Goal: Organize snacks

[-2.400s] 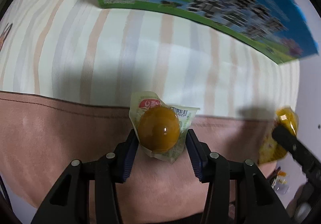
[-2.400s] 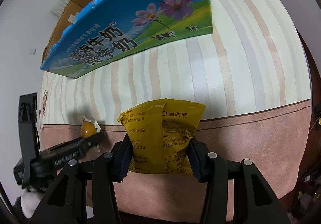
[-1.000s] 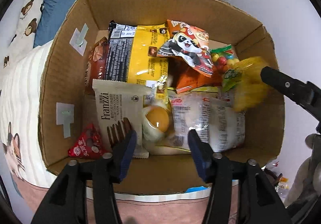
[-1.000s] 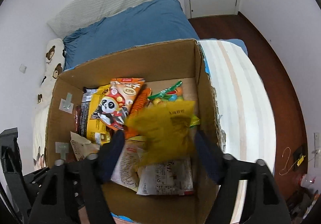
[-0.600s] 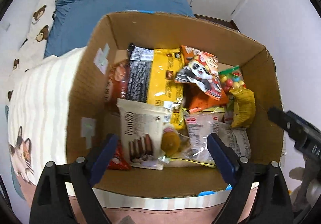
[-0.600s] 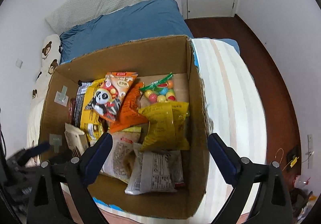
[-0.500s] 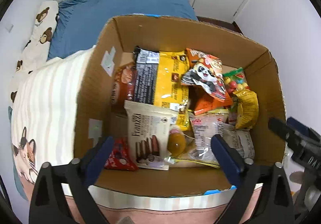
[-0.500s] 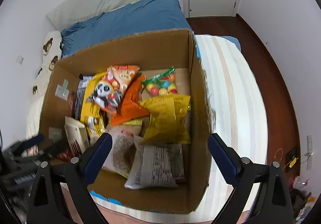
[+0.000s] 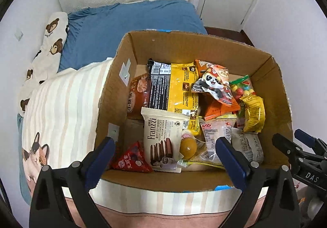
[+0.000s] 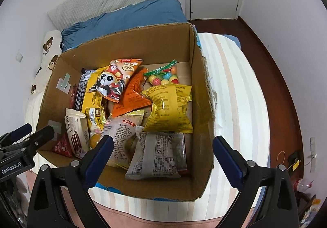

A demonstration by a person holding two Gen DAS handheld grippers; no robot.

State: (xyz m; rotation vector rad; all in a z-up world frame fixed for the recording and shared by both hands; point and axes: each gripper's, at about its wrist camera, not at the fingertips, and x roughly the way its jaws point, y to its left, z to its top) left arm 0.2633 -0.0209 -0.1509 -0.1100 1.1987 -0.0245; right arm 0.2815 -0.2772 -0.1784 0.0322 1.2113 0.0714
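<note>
In the cardboard box [image 9: 276,89], a cookie pack [image 9: 161,136] reads "Franzzi"; both tools [image 9: 165,158] [image 10: 161,156] gape wide, empty.

Bed [image 9: 61,105] with striped cover, carrying open cardboard box [image 9: 114,93] of snacks; blue bedding [image 9: 126,21] and bear-print pillow [image 9: 51,38] lying beyond the box.

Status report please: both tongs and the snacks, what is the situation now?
Left tongs open, empty. Right tongs open, empty. Jelly cup and yellow packet lie in cardboard box. Nothing blocking.
</note>
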